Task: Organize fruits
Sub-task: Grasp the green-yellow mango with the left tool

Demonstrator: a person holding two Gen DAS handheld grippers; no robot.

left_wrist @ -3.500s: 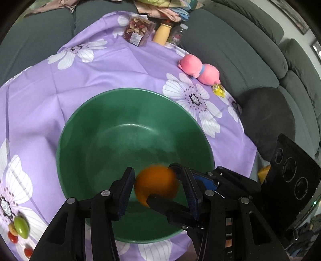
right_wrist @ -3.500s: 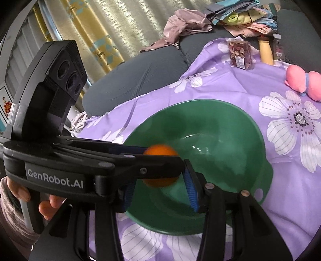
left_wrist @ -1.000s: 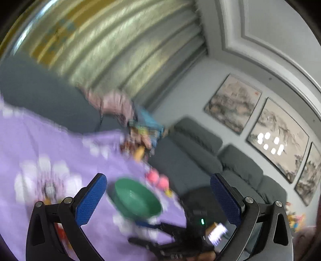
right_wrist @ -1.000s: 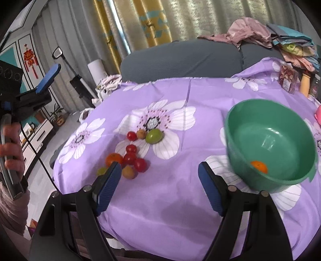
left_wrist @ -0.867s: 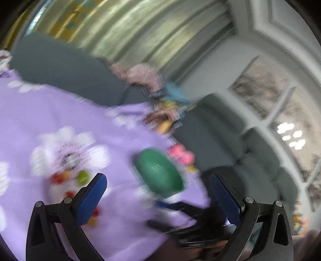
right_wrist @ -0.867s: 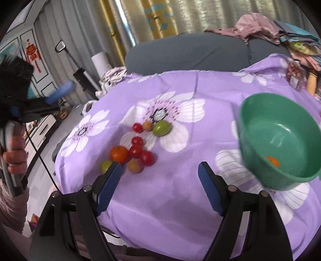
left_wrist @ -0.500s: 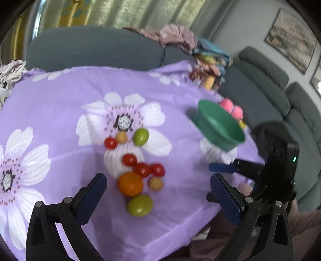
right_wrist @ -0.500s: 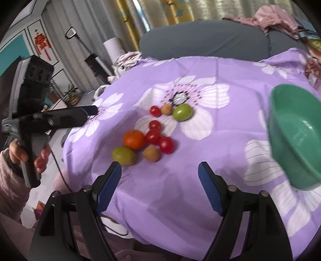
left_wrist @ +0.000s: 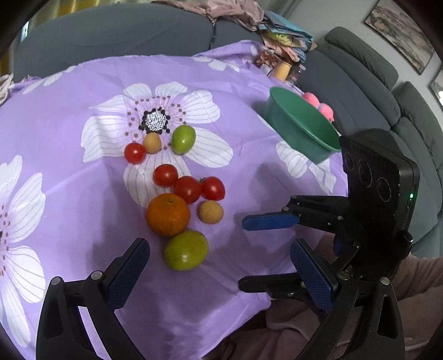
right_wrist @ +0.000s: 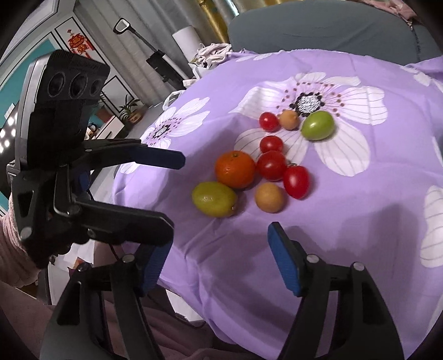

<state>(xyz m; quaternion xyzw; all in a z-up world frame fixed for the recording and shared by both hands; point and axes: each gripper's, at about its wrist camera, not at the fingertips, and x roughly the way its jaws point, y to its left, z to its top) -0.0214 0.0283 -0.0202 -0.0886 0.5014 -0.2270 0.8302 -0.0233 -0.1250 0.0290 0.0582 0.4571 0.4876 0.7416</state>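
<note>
A cluster of fruit lies on the purple flowered cloth: an orange (left_wrist: 168,218) (right_wrist: 235,169), a green fruit (left_wrist: 186,250) (right_wrist: 214,198) in front of it, several red tomatoes (left_wrist: 188,189) (right_wrist: 271,165), two small tan fruits (left_wrist: 210,211) and another green fruit (left_wrist: 183,138) farther back. The green bowl (left_wrist: 300,135) stands at the right of the left wrist view. My left gripper (left_wrist: 218,272) is open, just short of the near green fruit. My right gripper (right_wrist: 218,257) is open and empty near the cloth's front edge.
Grey sofas ring the table. Pink toys (left_wrist: 318,103), a bottle (left_wrist: 282,69) and a snack packet sit behind the bowl. Clothes are piled on the sofa back (left_wrist: 235,11). Each gripper shows in the other's view (left_wrist: 360,210) (right_wrist: 69,155).
Both grippers left the bowl after the orange dropped into it. They swung back over the fruit cluster and moved closer and lower. Both stay open.
</note>
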